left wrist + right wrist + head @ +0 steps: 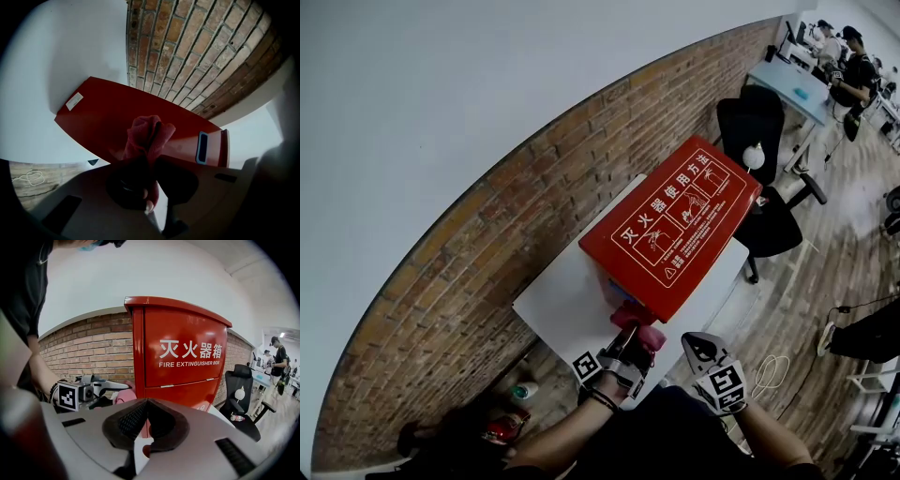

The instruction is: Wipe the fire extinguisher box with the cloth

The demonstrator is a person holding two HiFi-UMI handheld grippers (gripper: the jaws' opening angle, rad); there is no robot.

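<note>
A soft, limp pink cloth (148, 133) is pinched mid-bunch by the left gripper (151, 157), with the rigid fire extinguisher box (112, 115) just ahead. The right gripper (146, 403) is pressed together, empty.

- The box (675, 225) stands on the surface (558, 309), and the surface sits against the brick wall (478, 281)
- The cloth (642, 335) is between the fingers of the left gripper (628, 349), pressed against the near side of the box
- The right gripper (717, 375) is just right of the left one, nearer the person and apart from the box
- A chair (764, 178) stands on the floor (825, 272) beyond the box
- A desk (792, 84) lies further back, behind the chair, with people beside it
</note>
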